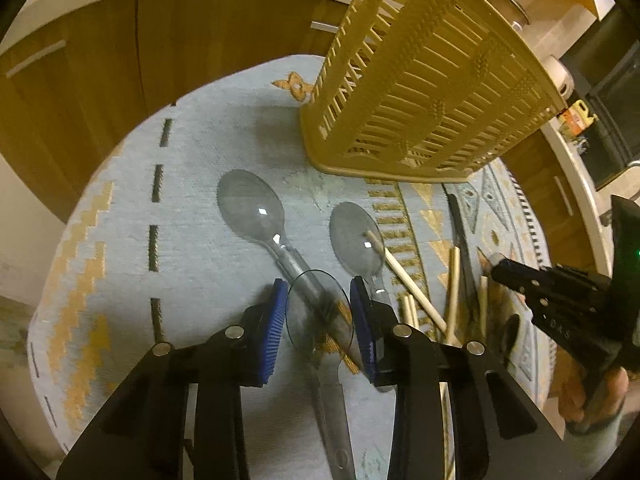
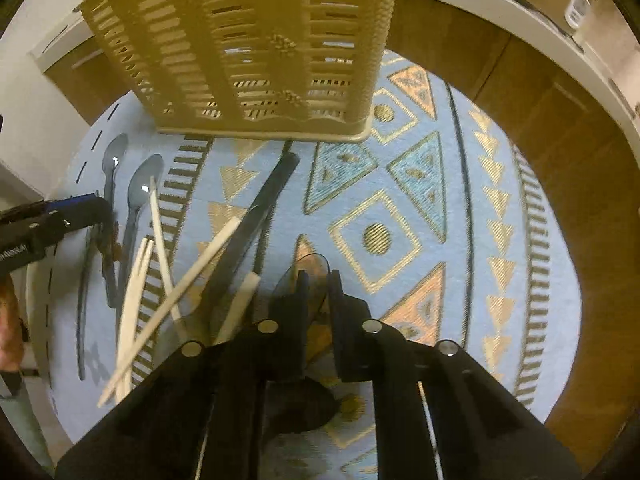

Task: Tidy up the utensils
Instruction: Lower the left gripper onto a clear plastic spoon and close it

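My left gripper [image 1: 320,320] has its blue pads [image 1: 276,320] against both edges of a clear grey spoon's [image 1: 320,308] bowl, handle running back under the fingers. Two more clear spoons [image 1: 252,208] [image 1: 356,236] lie on the rug ahead. My right gripper [image 2: 319,300] is shut on another smoky clear spoon [image 2: 300,276], whose bowl sticks out past the fingertips. That gripper [image 1: 498,266] also shows at the right of the left wrist view. Pale wooden chopsticks [image 2: 180,280] and a long black utensil [image 2: 256,220] lie crossed between the two grippers. The beige slotted basket [image 2: 260,48] stands behind them.
Everything lies on a light blue patterned rug [image 2: 400,208] on the floor. Wooden cabinet fronts [image 1: 100,80] and a white counter edge [image 2: 520,8] ring it. The left gripper [image 2: 92,204] and a person's hand [image 2: 8,328] sit at the left of the right wrist view.
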The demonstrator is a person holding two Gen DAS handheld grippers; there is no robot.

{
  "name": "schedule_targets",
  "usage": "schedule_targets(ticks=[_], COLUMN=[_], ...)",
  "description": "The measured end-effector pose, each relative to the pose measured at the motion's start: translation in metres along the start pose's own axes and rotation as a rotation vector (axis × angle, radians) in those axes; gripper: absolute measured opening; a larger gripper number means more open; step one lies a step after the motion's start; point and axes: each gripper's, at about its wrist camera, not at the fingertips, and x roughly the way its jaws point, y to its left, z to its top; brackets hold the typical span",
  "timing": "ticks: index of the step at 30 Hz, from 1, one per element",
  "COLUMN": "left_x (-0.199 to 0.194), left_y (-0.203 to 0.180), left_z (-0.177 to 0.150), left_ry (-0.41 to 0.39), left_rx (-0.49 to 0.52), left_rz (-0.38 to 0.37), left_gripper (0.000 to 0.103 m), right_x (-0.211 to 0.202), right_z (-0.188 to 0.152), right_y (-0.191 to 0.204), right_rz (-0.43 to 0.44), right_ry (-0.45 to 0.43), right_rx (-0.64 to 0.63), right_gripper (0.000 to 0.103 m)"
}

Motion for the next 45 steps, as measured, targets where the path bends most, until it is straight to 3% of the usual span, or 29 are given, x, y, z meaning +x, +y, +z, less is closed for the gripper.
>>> schedule_targets(ticks=[8, 11, 15, 20, 22, 23, 26, 27, 32, 45], left_x=[-0.009, -0.013, -0.014, -0.009, -0.006, -0.004, 0.0, 0.0, -0.003, -0.007], left_y=[0.009, 0.012, 0.016, 0.006, -0.003, -0.008, -0.022, -0.024, -0.021, -0.012], left_z=[-0.002, -0.002, -0.002, -0.006, -0.009, -0.011, -0.016, -0.017, -0.021, -0.024], left_ry=[0.008, 0.003, 0.008, 0.017, 0.007, 0.0, -0.02, -0.023, -0.039, -0.052], left_rx=[-0.009, -0.025, -0.038, -0.013, 0.018, 0.038, 0.104, 0.114, 0.121, 0.108], left_rz=[-0.043, -0.055, -0.021, 0.048, 0.093, 0.124, 0.225, 0.23, 0.19, 0.146], left_gripper=[0.031, 0.034, 0.047, 0.05, 0.049, 0.048, 0.03, 0.03, 0.029, 0.029], right_x=[0.001, 0.006, 0.017, 0.028, 0.028, 0.025, 0.02, 0.017, 0.013, 0.011], right_z=[0.023, 0.029, 0.034, 0.028, 0.027, 0.026, 0.022, 0.023, 0.009, -0.01], right_y=[-0.027, -0.046, -0.073, -0.095, -0.099, -0.097, -0.085, -0.079, -0.038, 0.019], right_rz=[-0.036, 0.057, 0.164, 0.263, 0.236, 0.222, 0.199, 0.194, 0.141, 0.065], right_ry=[-0.021, -0.01, 0.035, 0.082, 0.084, 0.086, 0.091, 0.085, 0.1, 0.114], right_rx=[-0.025, 0.062, 0.181, 0.306, 0.322, 0.324, 0.321, 0.309, 0.217, 0.15], right_gripper=[0.006, 0.007, 0.008, 0.046, 0.046, 0.046, 0.046, 0.046, 0.036, 0.037])
